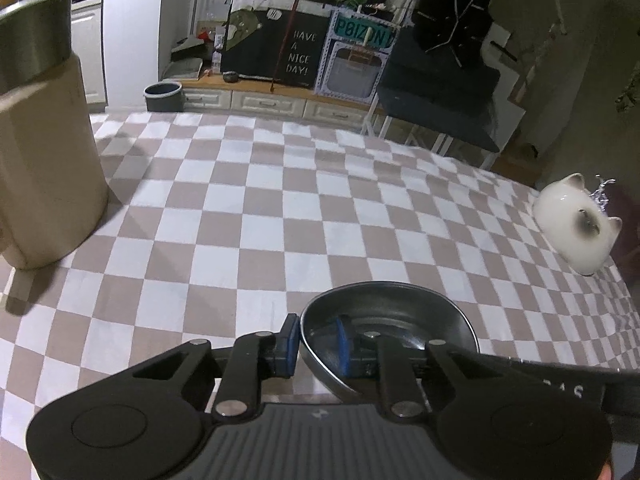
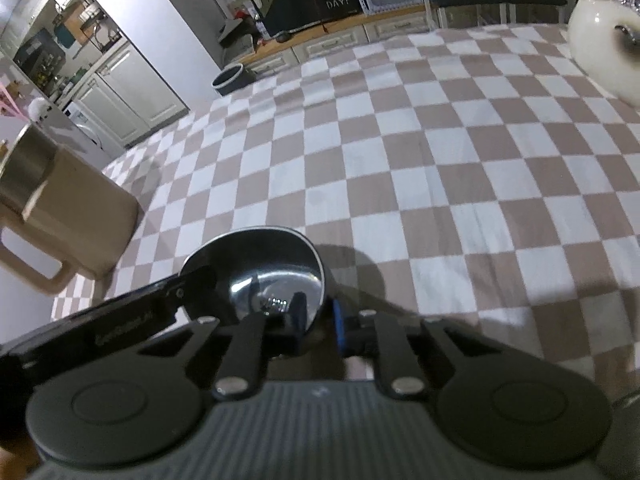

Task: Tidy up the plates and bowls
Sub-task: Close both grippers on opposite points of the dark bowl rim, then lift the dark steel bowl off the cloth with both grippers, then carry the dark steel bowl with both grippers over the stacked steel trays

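A shiny dark metal bowl (image 1: 400, 312) is held above the checkered tablecloth. My left gripper (image 1: 318, 344) is shut on its left rim, one blue pad outside the wall and one inside. In the right wrist view the same bowl (image 2: 260, 264) shows, and my right gripper (image 2: 320, 324) is shut on its right rim, one finger inside and the blue pad outside. The other gripper's black finger (image 2: 120, 316) reaches in from the left onto the bowl's far rim. No plates are in view.
A tall beige jug with a metal band (image 1: 44, 152) stands at the left; it also shows in the right wrist view (image 2: 64, 208). A white ceramic cat (image 1: 576, 224) sits at the table's right edge. The checkered tablecloth (image 1: 280, 208) spreads ahead. Cabinets and a chair stand beyond.
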The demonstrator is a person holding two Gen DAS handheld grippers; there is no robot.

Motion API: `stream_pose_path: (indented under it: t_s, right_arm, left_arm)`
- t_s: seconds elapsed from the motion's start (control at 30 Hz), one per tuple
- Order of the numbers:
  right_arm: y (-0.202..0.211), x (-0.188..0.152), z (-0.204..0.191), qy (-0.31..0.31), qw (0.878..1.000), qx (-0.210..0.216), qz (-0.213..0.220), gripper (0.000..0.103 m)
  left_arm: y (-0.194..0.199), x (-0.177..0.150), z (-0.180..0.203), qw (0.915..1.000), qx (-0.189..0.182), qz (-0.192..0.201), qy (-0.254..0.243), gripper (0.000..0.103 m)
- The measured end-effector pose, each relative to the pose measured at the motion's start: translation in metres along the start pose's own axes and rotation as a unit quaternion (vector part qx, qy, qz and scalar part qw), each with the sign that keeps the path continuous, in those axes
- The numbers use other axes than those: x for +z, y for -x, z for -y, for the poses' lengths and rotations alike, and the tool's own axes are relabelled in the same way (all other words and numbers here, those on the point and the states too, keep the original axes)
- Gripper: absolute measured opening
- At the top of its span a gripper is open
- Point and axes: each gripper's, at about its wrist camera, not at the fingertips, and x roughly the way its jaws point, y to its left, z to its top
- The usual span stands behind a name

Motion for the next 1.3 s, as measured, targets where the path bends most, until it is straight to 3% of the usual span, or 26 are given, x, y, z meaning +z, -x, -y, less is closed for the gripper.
stream_pose_path:
  t_s: [0.47, 0.73, 0.97, 1.3]
  right_arm:
    - [0.080, -0.021, 0.005, -0.030, 0.995, 0.054, 0.078, 0.015]
    - [0.128, -0.042, 0.029, -0.034, 0.992, 0.063, 0.107, 0.014]
    - [0.158, -0.052, 0.056, -0.051, 0.989, 0.042, 0.134, 0.015]
    - [0.185, -0.066, 0.087, -0.065, 0.988, -0.009, 0.140, 0.016]
  left_arm:
    - [0.083, -0.010, 0.022, 0.9983, -0.025, 0.052, 0.009, 0.020]
    - [0.117, -0.024, 0.061, 0.9960, -0.052, 0.070, -0.017, 0.020]
    - [0.128, -0.038, 0.099, 0.9935, -0.088, 0.065, -0.032, 0.020]
    - [0.117, -0.048, 0.150, 0.9888, -0.126, 0.052, -0.062, 0.020]
